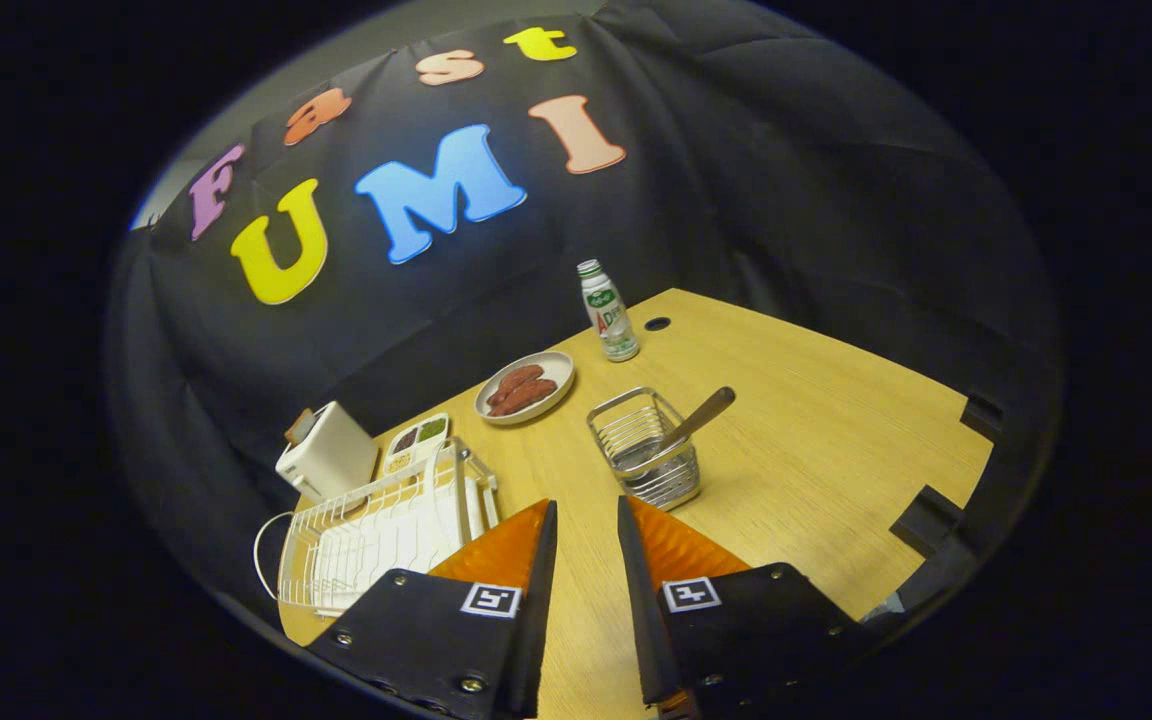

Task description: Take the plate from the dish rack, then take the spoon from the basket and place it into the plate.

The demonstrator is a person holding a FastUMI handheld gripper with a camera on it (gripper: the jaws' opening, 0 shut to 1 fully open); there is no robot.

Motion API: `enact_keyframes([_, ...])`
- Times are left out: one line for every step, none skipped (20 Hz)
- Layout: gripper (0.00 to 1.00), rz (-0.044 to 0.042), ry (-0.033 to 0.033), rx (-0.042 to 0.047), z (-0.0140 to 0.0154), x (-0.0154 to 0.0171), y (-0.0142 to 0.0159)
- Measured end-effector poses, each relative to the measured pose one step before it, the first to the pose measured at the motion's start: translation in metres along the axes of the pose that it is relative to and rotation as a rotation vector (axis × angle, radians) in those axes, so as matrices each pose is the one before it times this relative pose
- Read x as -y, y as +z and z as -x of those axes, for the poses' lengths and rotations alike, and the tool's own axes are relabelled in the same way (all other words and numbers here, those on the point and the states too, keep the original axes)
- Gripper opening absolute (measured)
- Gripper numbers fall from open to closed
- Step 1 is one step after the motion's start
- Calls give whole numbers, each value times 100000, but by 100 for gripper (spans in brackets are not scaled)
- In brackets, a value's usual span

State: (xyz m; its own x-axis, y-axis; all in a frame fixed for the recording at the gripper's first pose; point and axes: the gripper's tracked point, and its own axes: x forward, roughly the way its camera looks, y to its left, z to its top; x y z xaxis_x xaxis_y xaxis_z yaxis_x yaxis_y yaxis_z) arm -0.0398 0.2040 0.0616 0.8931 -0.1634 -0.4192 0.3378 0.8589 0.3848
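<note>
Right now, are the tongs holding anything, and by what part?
Nothing is held. The tongs are open above bare table; the dish rack sits beside one finger, and the basket with the spoon lies just ahead.

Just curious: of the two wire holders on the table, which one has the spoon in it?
The small metal basket just ahead of the open gripper; a spoon leans out of it. The white dish rack doesn't.

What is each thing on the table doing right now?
gripper: open, holding nothing
dish rack: beside the fingers, plate in it cannot be made out
basket: upright, just ahead of the fingers
spoon: leaning in the basket
bottle: upright, capped
dish: holds sausages
</note>
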Motion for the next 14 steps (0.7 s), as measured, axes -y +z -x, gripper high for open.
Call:
enact_keyframes([37,-2290,-2543,1197,-476,994,615])
enact_keyframes([37,-2302,-2412,1122,-616,846,607])
enact_keyframes([37,-2264,-2179,949,-504,737,441])
enact_keyframes([37,-2083,-1916,912,-716,690,397])
enact_keyframes([37,-1868,-1617,714,-624,624,579])
enact_keyframes([37,-1667,-1308,689,-545,457,417])
enact_keyframes([37,-1485,-1088,519,-565,378,346])
enact_keyframes([37,-1183,-1144,288,-666,236,174])
enact_keyframes([37,-869,-1315,163,-594,226,90])
enact_keyframes([37,-697,-1038,-8,-684,215,-36])
enact_keyframes([37,-835,-920,-197,-640,63,-7])
enact_keyframes([37,-833,-823,-226,-581,191,-52])
enact_keyframes([37,-868,-642,-164,-542,127,80])
enact_keyframes([37,-766,-502,107,-532,152,134])
